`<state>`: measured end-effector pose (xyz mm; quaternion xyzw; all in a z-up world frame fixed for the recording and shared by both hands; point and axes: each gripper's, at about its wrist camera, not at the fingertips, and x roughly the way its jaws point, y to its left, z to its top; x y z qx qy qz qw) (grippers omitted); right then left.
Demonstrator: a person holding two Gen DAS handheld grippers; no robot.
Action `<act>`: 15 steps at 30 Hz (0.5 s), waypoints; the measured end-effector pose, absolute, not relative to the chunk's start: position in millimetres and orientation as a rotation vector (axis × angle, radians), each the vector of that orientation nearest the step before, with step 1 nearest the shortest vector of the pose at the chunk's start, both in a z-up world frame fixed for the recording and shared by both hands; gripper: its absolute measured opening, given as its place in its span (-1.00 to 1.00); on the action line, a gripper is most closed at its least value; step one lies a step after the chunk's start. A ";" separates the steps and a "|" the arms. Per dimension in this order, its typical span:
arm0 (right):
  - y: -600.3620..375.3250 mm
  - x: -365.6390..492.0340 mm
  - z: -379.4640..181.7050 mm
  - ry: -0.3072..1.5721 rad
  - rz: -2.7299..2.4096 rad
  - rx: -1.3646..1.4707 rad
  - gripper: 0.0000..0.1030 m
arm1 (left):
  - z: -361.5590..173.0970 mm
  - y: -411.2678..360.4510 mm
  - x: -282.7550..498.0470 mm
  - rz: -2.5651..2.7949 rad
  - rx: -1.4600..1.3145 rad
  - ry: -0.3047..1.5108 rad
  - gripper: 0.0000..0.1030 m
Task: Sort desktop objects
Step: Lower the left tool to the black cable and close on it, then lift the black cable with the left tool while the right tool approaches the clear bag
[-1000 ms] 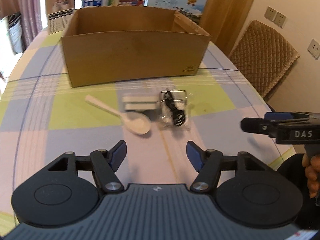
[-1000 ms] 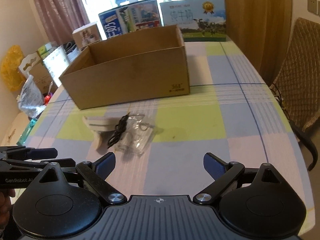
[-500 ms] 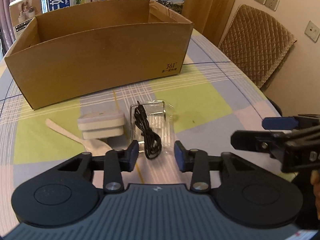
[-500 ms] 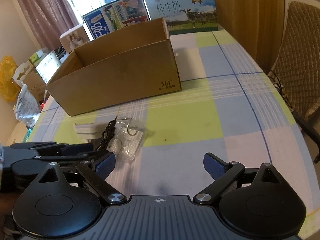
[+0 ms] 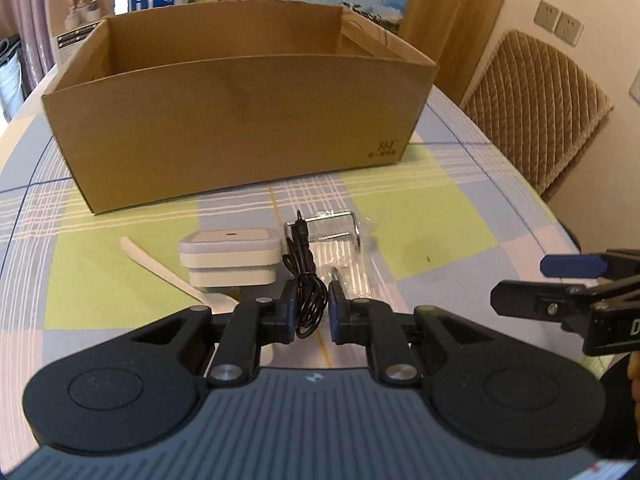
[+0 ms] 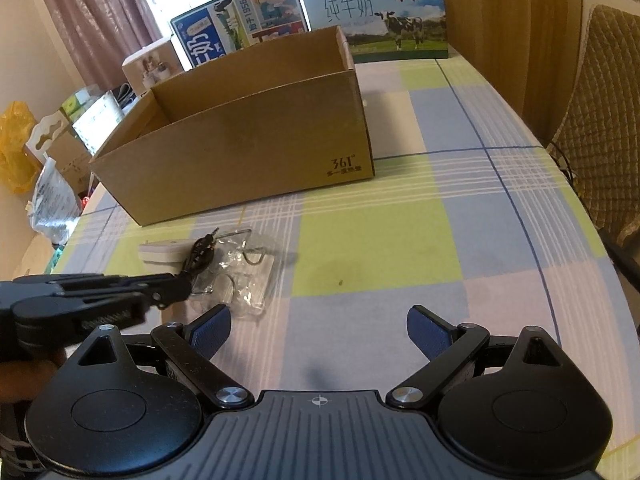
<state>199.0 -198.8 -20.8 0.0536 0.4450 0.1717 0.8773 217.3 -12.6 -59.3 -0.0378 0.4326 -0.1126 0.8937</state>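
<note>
My left gripper (image 5: 313, 312) is shut on a bundled black cable (image 5: 306, 280), whose plug end points toward the cardboard box (image 5: 240, 120). The right wrist view shows the left gripper (image 6: 180, 284) holding the cable (image 6: 202, 254) from the side. Beside the cable lie a white square device (image 5: 230, 256), a white plastic spoon (image 5: 160, 270) partly under it, and a clear plastic bag with a metal hook (image 5: 344, 248). My right gripper (image 6: 320, 332) hovers open above the checked tablecloth, to the right of the bag (image 6: 244, 276), with nothing between its fingers.
The open box (image 6: 248, 152) stands behind the small items. Milk cartons (image 6: 384, 20) line the far table edge. A quilted chair (image 5: 536, 108) sits past the table's right edge. Bags and boxes (image 6: 52, 176) crowd the floor at left.
My left gripper moved forward and low over the items, and its fingers closed from wide open onto the black cable. The right gripper stayed open and shifted slightly.
</note>
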 end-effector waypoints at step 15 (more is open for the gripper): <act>-174.6 202.9 -35.6 0.954 0.397 0.066 0.79 | -65.9 22.2 215.2 -0.216 -0.120 0.888 -0.76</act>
